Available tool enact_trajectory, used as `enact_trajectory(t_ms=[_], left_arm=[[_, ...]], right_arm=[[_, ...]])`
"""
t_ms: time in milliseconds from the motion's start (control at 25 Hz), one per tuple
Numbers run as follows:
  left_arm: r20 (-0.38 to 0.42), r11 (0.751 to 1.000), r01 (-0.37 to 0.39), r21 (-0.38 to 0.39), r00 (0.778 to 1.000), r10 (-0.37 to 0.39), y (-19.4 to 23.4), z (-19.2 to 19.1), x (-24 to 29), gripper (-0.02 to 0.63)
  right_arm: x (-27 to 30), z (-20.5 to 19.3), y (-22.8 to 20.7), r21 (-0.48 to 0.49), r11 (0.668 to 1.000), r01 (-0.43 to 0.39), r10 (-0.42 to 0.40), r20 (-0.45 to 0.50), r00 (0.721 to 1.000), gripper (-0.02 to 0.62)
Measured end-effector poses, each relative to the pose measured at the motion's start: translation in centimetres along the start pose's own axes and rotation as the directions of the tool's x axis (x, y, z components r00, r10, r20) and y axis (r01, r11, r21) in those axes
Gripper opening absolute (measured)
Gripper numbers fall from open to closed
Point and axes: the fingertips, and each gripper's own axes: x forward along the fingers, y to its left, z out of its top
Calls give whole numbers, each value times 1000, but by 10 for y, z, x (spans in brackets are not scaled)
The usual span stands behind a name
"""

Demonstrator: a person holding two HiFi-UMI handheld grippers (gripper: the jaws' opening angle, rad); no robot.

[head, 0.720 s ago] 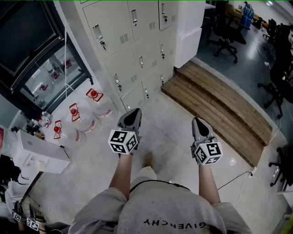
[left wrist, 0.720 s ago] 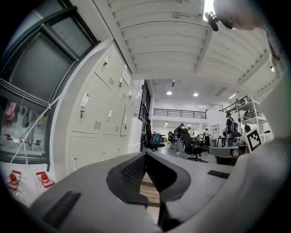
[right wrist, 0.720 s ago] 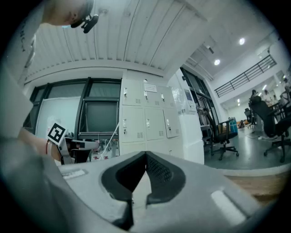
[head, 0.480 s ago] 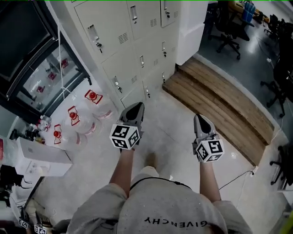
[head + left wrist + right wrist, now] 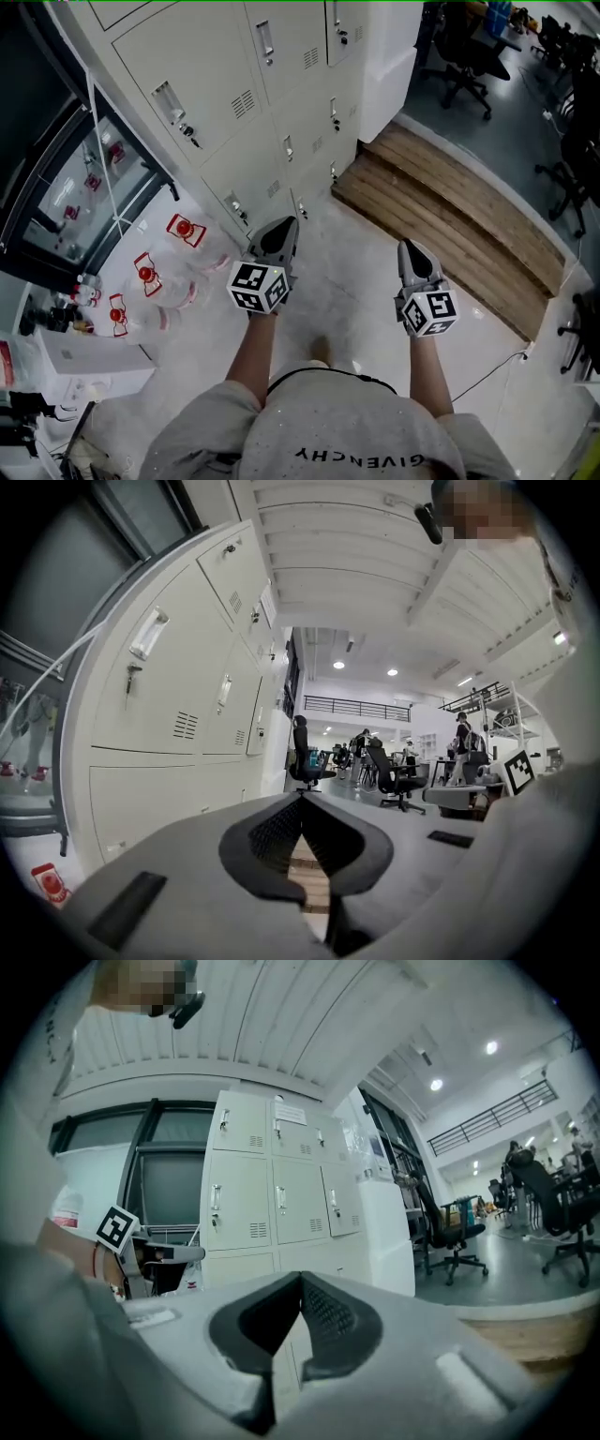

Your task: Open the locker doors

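Note:
A bank of cream lockers stands ahead at the upper left, all doors closed, each with a handle and a key. It also fills the left of the left gripper view as lockers and the middle of the right gripper view as lockers. My left gripper is held low in front of the bottom doors, a short way off, shut with nothing in it. My right gripper hangs further right over the floor, also shut and empty. Neither touches a door.
Several water jugs with red caps lie on the floor left of the lockers, beside a dark glass cabinet. A wooden step runs to the right. Office chairs stand beyond it. A white pillar adjoins the lockers.
The person has stepped closer to the lockers, which now loom larger and nearer in the head view. Both grippers kept their pose and stayed shut.

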Motion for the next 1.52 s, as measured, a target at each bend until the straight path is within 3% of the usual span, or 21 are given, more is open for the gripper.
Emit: enact_trajectory(t_ms=[320, 640, 1160, 1520], left_arm=[[0, 999, 37, -13, 999, -37, 43, 4, 46, -2], [15, 998, 58, -27, 998, -58, 61, 15, 105, -2], [30, 1000, -4, -15, 1000, 5, 111, 51, 254, -2], [36, 998, -50, -28, 998, 51, 140, 56, 335, -2]], right_arm=[[57, 2, -14, 67, 997, 38, -40, 32, 999, -5], [112, 9, -44, 64, 998, 22, -23, 28, 999, 3], [281, 44, -131, 52, 991, -123, 122, 27, 992, 6], [367, 52, -168, 37, 975, -219, 219, 6, 976, 6]])
